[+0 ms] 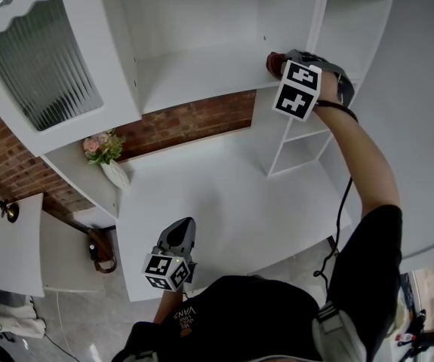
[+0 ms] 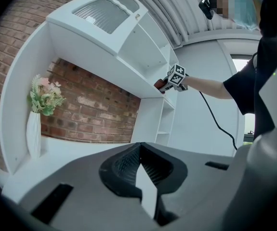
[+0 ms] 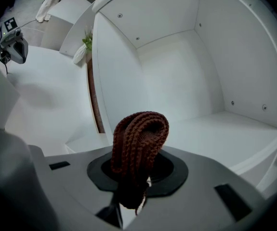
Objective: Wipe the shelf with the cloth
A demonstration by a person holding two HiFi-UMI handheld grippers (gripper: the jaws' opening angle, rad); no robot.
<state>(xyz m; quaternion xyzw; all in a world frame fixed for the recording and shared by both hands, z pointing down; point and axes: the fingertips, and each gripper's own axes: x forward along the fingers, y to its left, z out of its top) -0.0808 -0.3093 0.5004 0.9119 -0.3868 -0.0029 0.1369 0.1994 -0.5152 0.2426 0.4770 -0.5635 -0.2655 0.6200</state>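
Our right tongs (image 3: pixel 133 186) are clamped on the bunched cloth (image 3: pixel 140 138), maybe not touching the shelf (image 3: pixel 225 129) yet, left tongs (image 2: pixel 139 170) shut empty, and we reckon dragging could tug it loose.

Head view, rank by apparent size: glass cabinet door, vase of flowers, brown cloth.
1. glass cabinet door, by far the largest, though it is also close to the camera
2. vase of flowers
3. brown cloth, the smallest; only a small part shows in this view, so its full size is unclear
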